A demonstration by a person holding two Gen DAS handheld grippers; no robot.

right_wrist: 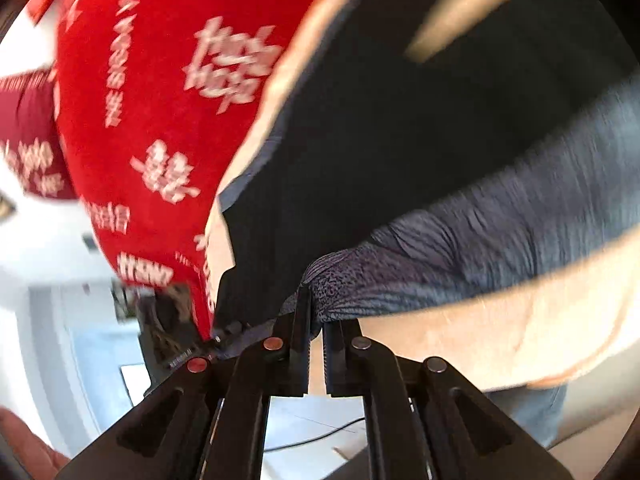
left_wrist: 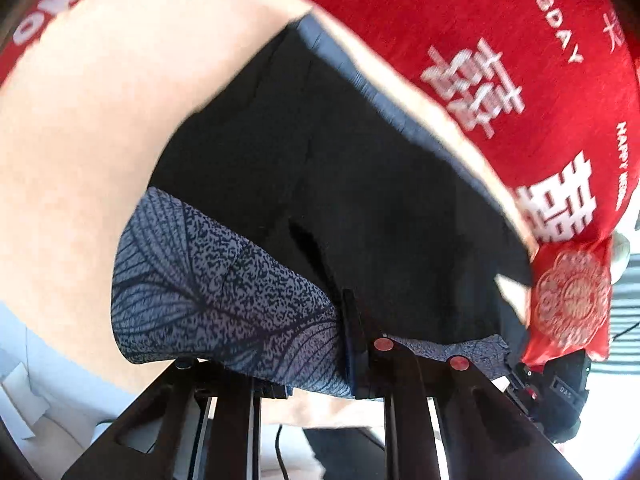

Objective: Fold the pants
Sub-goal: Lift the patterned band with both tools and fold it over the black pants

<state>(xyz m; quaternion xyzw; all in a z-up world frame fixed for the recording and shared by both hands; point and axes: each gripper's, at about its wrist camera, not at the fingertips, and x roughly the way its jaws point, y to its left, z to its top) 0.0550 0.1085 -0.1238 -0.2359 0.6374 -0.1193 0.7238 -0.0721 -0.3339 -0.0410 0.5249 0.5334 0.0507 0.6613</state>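
Observation:
The pants point(left_wrist: 320, 168) are dark navy with a blue leaf-patterned lining point(left_wrist: 192, 280). They lie over a beige surface point(left_wrist: 80, 140). My left gripper point(left_wrist: 356, 304) is shut on the patterned edge of the pants, which is lifted toward the camera. In the right wrist view the same pants point(right_wrist: 400, 120) spread out ahead, and my right gripper point(right_wrist: 316, 304) is shut on their bunched patterned edge point(right_wrist: 380, 276). The right view is blurred by motion.
A red cloth with white characters point(left_wrist: 500, 40) lies beyond the pants, and it also shows in the right wrist view point(right_wrist: 160, 120). The other gripper's body point(left_wrist: 560, 392) shows at the right. A pale floor point(right_wrist: 312, 424) with a cable lies below.

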